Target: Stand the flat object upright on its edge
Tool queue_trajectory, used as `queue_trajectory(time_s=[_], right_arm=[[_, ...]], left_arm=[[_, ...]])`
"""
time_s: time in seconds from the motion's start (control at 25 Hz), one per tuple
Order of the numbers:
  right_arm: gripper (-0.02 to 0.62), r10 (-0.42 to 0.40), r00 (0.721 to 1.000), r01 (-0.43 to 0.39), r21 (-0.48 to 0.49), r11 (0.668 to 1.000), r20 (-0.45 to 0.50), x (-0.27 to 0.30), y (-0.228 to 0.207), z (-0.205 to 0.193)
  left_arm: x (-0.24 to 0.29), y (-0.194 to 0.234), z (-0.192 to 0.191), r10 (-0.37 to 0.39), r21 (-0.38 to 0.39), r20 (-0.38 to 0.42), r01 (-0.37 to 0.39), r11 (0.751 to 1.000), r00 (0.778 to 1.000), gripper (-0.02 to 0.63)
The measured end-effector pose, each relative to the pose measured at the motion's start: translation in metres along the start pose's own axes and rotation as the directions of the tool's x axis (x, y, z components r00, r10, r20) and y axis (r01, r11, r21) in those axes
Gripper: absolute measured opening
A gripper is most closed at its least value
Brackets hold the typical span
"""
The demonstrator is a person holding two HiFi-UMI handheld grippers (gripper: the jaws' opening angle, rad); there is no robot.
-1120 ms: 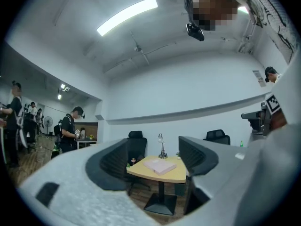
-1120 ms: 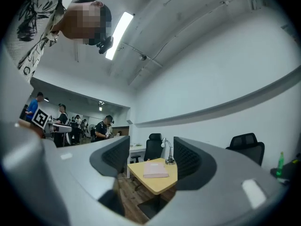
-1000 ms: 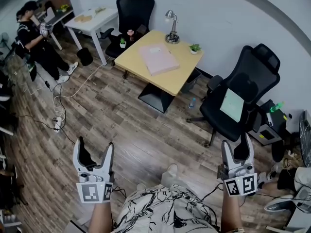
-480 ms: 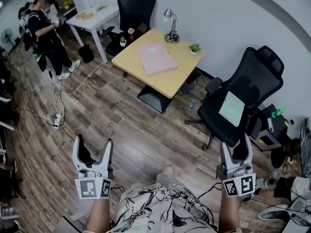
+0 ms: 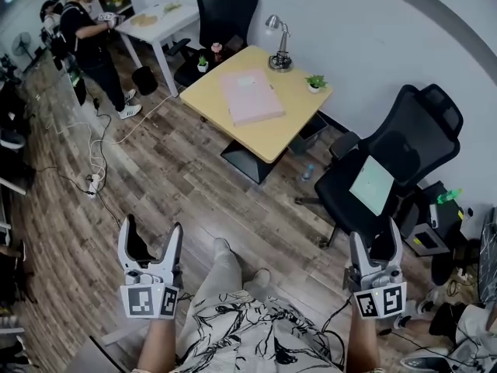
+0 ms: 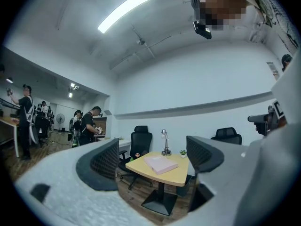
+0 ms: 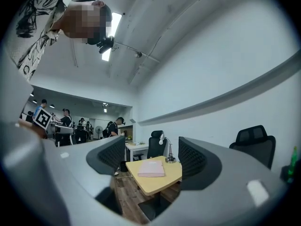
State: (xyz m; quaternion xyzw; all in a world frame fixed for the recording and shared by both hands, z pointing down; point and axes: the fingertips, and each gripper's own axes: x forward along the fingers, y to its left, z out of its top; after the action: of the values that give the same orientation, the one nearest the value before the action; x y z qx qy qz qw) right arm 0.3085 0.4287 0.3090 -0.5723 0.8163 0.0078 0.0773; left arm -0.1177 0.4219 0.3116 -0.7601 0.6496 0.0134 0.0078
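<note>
- The flat pink rectangular pad (image 5: 250,95) is seen lying flat on the light wooden table (image 5: 299,123), far ahead and well apart from both tools.
- The left tool (image 5: 151,238) is held near, its jaws spread wide with nothing between them.
- The right tool (image 5: 374,241) is likewise wide and empty.
- Since a second ago, a light trouser leg (image 5: 221,266) has been brought forward between the tools.

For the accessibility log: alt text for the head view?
Open, empty left hand-held gripper and right hand-held gripper are held low over a wood floor. Ahead, a pink pad lies flat on a yellow table, beside black chairs.
</note>
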Motion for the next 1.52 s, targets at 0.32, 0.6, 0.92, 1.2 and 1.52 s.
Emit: queue_trajectory(time_s=[0.32, 0.6, 0.92, 1.2, 1.52], right_arm=[[0.347, -0.014, 1.0, 0.014, 0.012, 1.0, -0.008, 0.038, -0.017, -0.009], [0.347, -0.031, 0.999, 0.031, 0.0, 1.0, -0.017, 0.107, -0.037, -0.012], [0.344, -0.026, 1.0, 0.026, -0.021, 0.999, 0.013, 0.214, -0.041, -0.009], [0.342, -0.033, 0.999, 0.033, -0.032, 0.999, 0.024, 0.286, -0.026, -0.007], [0.33, -0.066, 0.998, 0.066, -0.04, 0.997, -0.018, 0.323, -0.023, -0.023]], left_arm=[[0.045, 0.009, -0.012, -0.007, -0.028, -0.002, 0.007, 1.0, 1.0, 0.437], [0.126, 0.024, -0.016, -0.029, -0.069, -0.002, 0.029, 0.997, 1.0, 0.437], [0.219, 0.068, -0.012, -0.04, -0.084, 0.012, 0.041, 0.996, 0.999, 0.437], [0.278, 0.11, -0.015, -0.067, -0.109, 0.003, 0.066, 0.992, 0.998, 0.437], [0.323, 0.119, -0.04, -0.135, -0.139, -0.043, 0.128, 0.982, 0.99, 0.437]])
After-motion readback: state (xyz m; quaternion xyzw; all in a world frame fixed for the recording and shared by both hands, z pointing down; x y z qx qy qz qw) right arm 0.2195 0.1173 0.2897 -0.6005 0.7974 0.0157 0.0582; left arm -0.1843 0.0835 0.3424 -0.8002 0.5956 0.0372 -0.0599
